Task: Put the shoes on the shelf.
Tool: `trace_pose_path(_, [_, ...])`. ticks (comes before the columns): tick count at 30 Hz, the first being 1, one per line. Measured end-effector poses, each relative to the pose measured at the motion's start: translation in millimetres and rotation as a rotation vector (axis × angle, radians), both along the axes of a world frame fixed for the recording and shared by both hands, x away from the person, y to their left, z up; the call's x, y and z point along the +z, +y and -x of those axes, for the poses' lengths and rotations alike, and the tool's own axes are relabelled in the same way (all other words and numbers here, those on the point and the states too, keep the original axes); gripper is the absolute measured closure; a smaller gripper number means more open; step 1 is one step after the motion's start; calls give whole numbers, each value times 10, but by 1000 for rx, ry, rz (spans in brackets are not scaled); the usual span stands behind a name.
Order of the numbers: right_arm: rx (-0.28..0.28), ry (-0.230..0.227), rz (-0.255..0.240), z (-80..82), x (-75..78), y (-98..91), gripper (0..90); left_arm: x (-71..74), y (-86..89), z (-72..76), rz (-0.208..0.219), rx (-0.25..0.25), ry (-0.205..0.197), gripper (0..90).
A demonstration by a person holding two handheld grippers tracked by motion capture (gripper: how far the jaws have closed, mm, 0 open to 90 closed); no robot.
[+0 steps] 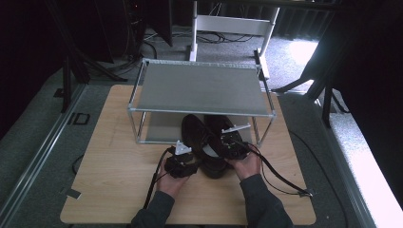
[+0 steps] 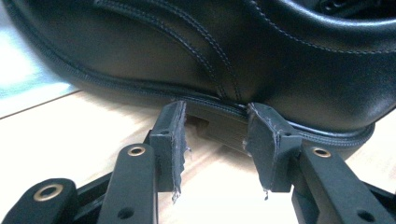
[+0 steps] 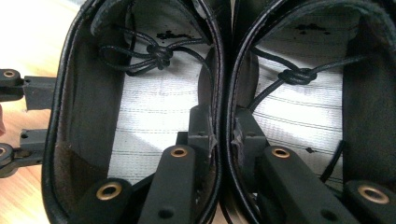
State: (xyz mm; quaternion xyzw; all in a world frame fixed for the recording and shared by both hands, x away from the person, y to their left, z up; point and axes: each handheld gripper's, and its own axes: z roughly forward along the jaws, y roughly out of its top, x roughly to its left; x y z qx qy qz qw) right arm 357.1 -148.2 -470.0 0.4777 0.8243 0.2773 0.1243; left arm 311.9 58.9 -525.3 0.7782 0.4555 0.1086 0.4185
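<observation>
Two black leather shoes lie side by side on the wooden table (image 1: pixel 119 161), the left shoe (image 1: pixel 196 135) and the right shoe (image 1: pixel 216 124) with their toes under the rack. My right gripper (image 1: pixel 224 148) reaches into their openings from the heel end. One jaw is inside the left shoe (image 3: pixel 154 107) and one inside the right shoe (image 3: pixel 303 116). My right gripper (image 3: pixel 223 126) is shut on the two adjoining inner walls. My left gripper (image 2: pixel 215 114) is open, its tips at the sole rim of the left shoe (image 2: pixel 233 46), nothing clamped. It rests at that shoe's outer side (image 3: pixel 49 113).
A metal two-tier rack (image 1: pixel 199 88) stands at the back of the table, its lower shelf (image 1: pixel 159 128) just beyond the shoes' toes. Black cables (image 1: pixel 280 178) trail from both grippers toward the front edge. Bare wood (image 2: pixel 70 135) lies to the left.
</observation>
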Motion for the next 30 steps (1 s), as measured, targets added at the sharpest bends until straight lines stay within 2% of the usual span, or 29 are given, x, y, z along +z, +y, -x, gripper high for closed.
trace_pose_path(3, [-39,25,-39,-18,-34,23,801,2,33,-18,1,10,-6,588])
trace_pose_path(6, [-49,25,-45,-16,-43,34,800,-3,74,-37,-5,21,-9,590])
trace_pose_path(9, [-85,15,-62,3,-85,116,793,-13,116,-47,-27,45,-13,609])
trace_pose_path(12, [-93,4,-55,8,-125,213,782,-33,155,-56,-42,75,-14,628])
trace_pose_path(16, [-71,-11,-41,22,-179,258,747,-86,179,-67,-38,78,-1,620])
trace_pose_path(19, [-25,0,-55,26,-178,231,614,-122,184,-63,-33,79,4,583])
trace_pose_path(20, [-5,-9,-42,38,-174,237,562,-130,187,-62,-33,77,6,573])
trace_pose_path(22, [28,-2,-24,47,-177,234,524,-135,197,-58,-41,80,4,565])
trace_pose_path(23, [32,-28,-8,67,-154,216,477,-136,204,-57,-33,84,3,552])
trace_pose_path(26, [44,-51,-13,92,-101,190,463,-119,241,-64,-16,91,-2,544])
trace_pose_path(28, [69,-63,-36,106,-47,155,429,-103,267,-67,-12,95,-4,540])
trace_pose_path(29, [77,-66,-29,112,-36,140,431,-92,285,-63,-12,97,-7,538])
trace_pose_path(30, [83,-80,-43,134,-23,104,441,-88,296,-62,-11,98,-8,535])
